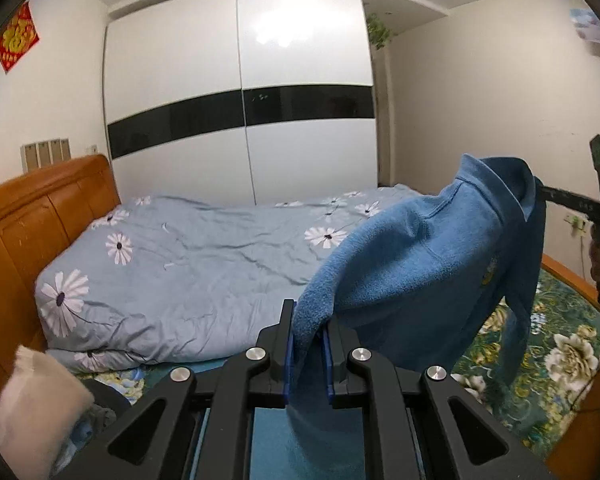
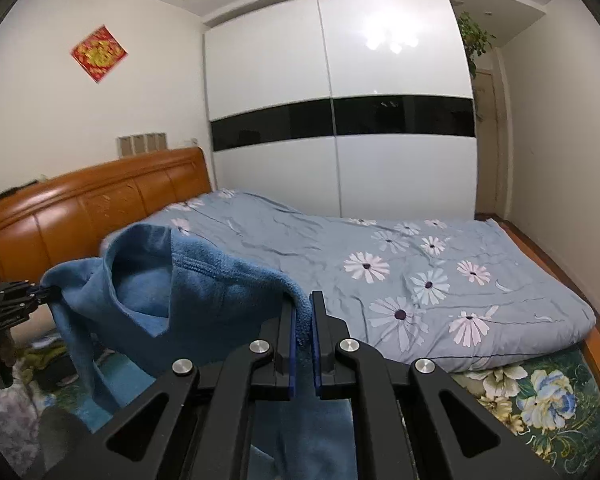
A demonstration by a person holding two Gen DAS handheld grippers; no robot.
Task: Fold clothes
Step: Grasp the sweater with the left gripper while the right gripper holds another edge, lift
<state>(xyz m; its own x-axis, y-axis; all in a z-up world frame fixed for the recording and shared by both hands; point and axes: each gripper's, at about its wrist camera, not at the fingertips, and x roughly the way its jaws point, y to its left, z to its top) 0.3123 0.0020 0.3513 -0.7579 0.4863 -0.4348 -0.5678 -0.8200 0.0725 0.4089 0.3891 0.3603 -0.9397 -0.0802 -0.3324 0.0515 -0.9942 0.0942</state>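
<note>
Blue fleece top (image 1: 432, 256) held up in the air over the bed (image 1: 204, 256), stretched between both tongs — not lying on any surface. Left tongs (image 1: 309, 344) pinched nearly closed on a fleece edge at one shoulder end; cloth fills the narrow gap between the blue pads and hangs down behind them. Right tongs (image 2: 303, 332) likewise closed on the other shoulder end, fabric (image 2: 204, 292) wedged between the pads. Collar standing open between the two grips, nearer the right grip as seen from the left wrist view. Long axis of the held edge running side to side, gripper to gripper; body and a sleeve drooping below toward the floral sheet (image 1: 556, 344). Each hand equally close — each already on its own end. Folded quilt (image 2: 400, 272) with daisies lying ahead of both tongs, flat and broad. Judgement: scene fits either a garment raised for spreading or one lifted mid-fold; cannot tell which. Any lay-down turns on keeping that shoulder line level and parallel to the bed edge.
</note>
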